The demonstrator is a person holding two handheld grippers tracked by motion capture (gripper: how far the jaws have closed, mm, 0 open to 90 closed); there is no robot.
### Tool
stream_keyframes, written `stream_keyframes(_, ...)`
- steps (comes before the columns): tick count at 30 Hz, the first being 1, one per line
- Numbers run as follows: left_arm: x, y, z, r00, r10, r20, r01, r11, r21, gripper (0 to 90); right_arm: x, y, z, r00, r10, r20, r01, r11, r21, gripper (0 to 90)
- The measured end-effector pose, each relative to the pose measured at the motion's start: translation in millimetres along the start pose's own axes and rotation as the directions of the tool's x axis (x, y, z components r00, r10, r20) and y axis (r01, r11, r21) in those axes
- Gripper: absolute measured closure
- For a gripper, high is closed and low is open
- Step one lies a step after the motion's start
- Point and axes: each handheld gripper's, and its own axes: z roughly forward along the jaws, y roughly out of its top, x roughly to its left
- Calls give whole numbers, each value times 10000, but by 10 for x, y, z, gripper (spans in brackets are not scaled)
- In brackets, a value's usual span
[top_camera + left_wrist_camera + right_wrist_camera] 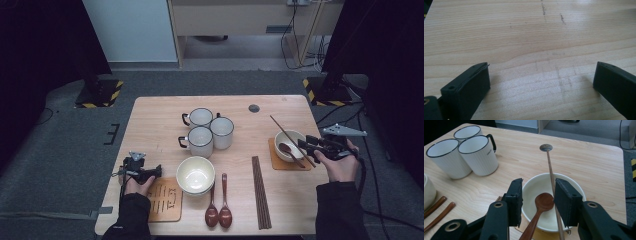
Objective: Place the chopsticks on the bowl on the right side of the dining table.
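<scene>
Hovering just above the small cream ceramic bowl [549, 195], your right gripper [537, 202] has its black jaws parted with nothing pressed between them; the pads stand clear on either side of the brown wooden spoon [541, 205], whose head lies inside the bowl while its handle runs over the near rim toward you. A single thin brown chopstick [551, 177] rests across that same bowl, passing beside the spoon head and reaching out over the far rim toward the dark round grommet [546, 147] in the tabletop. In the high view you can see this bowl [295, 137] sitting on an orange-brown square coaster [274, 162] at the right side of the pale wooden table [160, 107], with your right gripper [307, 145] at its near right edge.

Your left gripper [156, 171] sits low at the left of the table, just beside a cork mat with dark markings [165, 200]; its own view shows both jaws spread wide over bare wood, released.

Three white enamel mugs with dark rims [207, 130] cluster at the middle of the table, a larger cream bowl [195, 175] sits nearer you, two more brown spoons [218, 212] lie side by side, and a bundle of dark chopsticks [261, 192] lies to their right.
</scene>
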Motion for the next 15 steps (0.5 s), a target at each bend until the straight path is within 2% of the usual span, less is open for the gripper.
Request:
stream_keyframes(8,0,0,0,10000,-3,1,3,10000,1,0,144,0,-84,9997,-225,-101,224,9997,-107,581)
stream_keyframes(15,0,0,0,10000,3,1,-3,10000,3,0,262,-52,-81,9986,-464,-265,467,9988,119,577)
